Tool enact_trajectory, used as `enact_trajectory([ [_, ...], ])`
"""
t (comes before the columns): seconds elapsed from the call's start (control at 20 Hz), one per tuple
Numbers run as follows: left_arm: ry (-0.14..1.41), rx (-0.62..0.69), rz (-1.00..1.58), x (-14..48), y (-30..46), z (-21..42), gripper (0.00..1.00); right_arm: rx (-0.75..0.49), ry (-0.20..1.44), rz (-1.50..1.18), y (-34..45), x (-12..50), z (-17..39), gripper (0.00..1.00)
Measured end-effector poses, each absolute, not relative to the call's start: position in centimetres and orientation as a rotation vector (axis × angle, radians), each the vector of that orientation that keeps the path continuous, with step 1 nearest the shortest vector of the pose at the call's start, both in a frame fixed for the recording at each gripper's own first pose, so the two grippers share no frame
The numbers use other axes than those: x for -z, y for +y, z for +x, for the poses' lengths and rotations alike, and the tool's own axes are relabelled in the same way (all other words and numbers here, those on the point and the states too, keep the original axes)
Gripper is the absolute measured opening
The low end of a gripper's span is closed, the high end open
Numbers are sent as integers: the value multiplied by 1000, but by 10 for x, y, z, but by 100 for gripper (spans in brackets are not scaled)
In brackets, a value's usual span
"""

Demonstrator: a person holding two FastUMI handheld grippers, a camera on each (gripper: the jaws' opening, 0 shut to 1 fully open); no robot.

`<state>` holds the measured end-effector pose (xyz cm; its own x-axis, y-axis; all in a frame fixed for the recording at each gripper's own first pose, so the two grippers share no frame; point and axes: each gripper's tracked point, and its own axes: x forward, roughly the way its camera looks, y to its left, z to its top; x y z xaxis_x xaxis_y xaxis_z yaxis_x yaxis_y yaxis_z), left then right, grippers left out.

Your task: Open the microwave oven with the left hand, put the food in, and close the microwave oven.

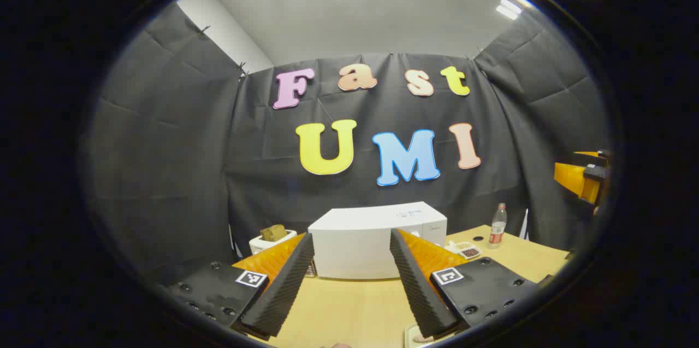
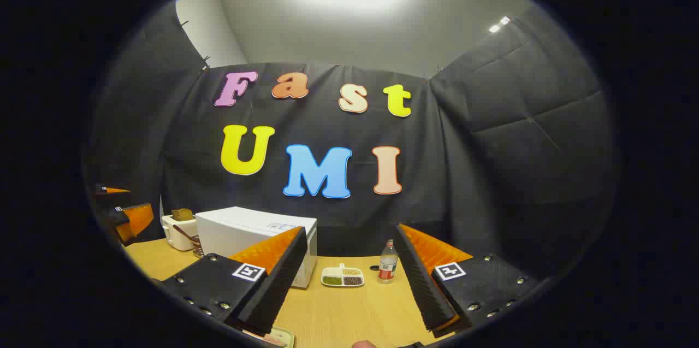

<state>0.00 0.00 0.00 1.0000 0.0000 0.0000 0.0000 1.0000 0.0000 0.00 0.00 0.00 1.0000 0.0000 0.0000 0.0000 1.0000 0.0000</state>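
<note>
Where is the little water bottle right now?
In the right gripper view the bottle stands upright on the wooden table, just right of the divided snack tray, with the white microwave farther left.

**Hidden and cut-off parts**

The left gripper is covering both lower corners of the white box-shaped microwave oven. At the bottom edge, a pale tray is showing just a corner. The small divided white dish is holding contents too small to identify.
</note>
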Motion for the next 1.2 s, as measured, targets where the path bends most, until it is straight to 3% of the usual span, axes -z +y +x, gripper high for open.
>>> enact_trajectory([
  [1.2, -26, -38, 12, -10, -68, 9, 94, -75, -14, 43, -49, 3, -1, 97],
])
